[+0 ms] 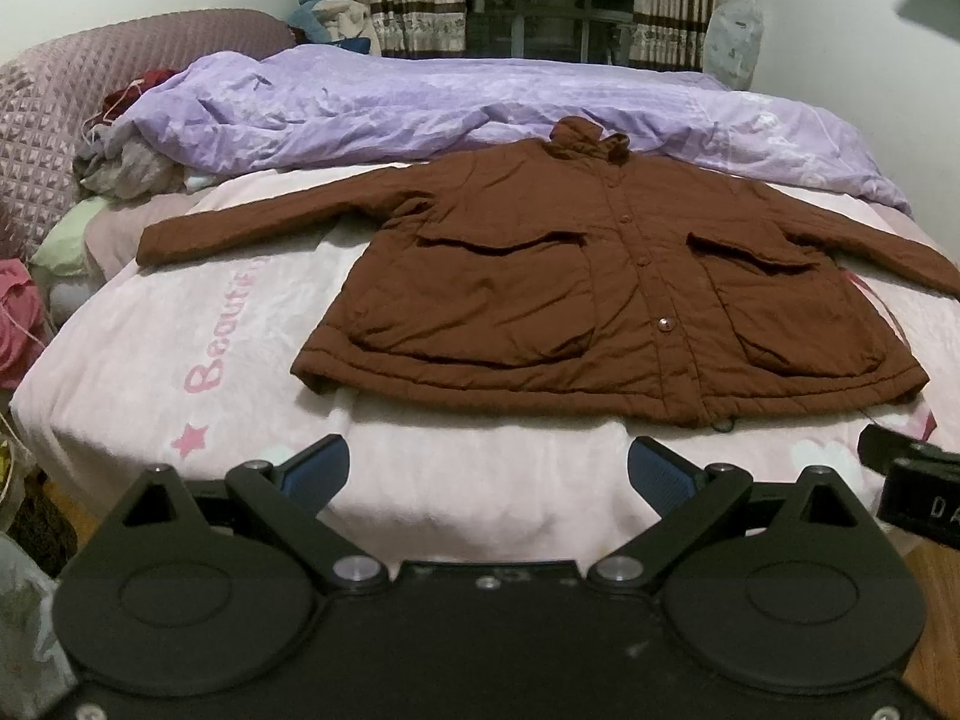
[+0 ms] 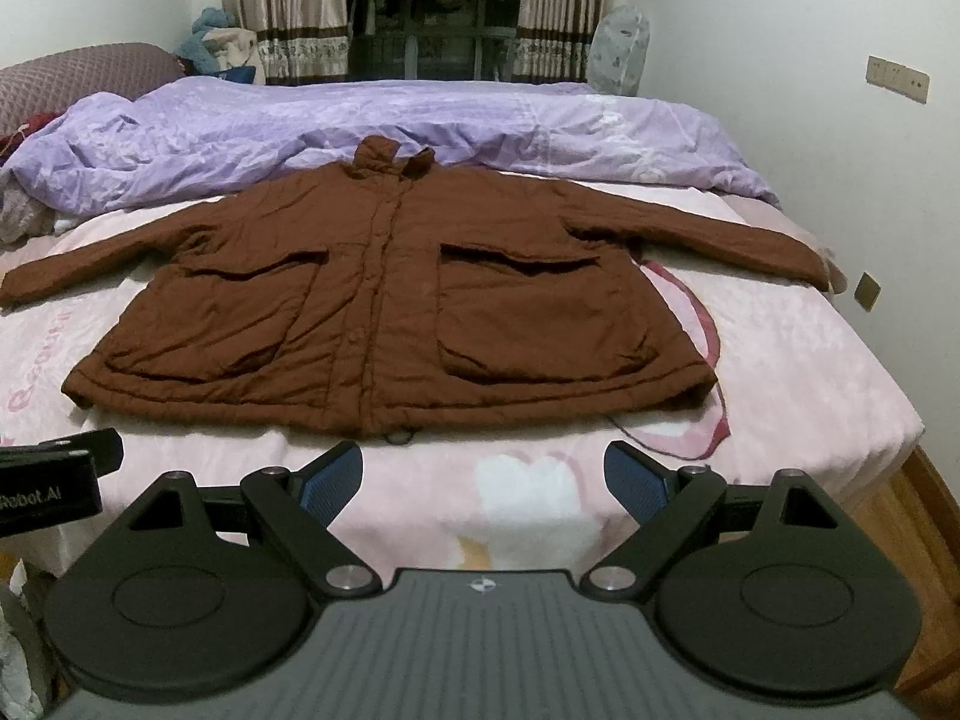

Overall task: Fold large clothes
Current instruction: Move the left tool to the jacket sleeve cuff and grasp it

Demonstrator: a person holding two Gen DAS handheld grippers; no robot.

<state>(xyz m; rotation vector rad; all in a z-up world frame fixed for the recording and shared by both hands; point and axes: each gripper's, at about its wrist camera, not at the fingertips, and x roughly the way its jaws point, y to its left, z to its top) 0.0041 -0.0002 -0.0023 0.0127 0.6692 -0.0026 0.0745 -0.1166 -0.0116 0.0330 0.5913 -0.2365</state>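
Observation:
A brown padded jacket (image 1: 570, 276) lies flat, front up and buttoned, on a pink blanket (image 1: 180, 360), both sleeves spread sideways and collar toward the far side. It also shows in the right wrist view (image 2: 390, 300). My left gripper (image 1: 489, 474) is open and empty, hovering over the blanket just short of the jacket's hem. My right gripper (image 2: 483, 477) is open and empty, also just short of the hem. Part of the right gripper (image 1: 912, 480) shows at the right edge of the left wrist view, and part of the left gripper (image 2: 54, 480) at the left edge of the right wrist view.
A crumpled purple duvet (image 1: 420, 108) lies across the bed behind the jacket. A quilted headboard (image 1: 48, 120) and a pile of clothes (image 1: 126, 162) are at the left. Curtains (image 2: 282, 6) and a covered fan (image 2: 618, 48) stand at the back. Wooden floor (image 2: 924, 516) shows at the right.

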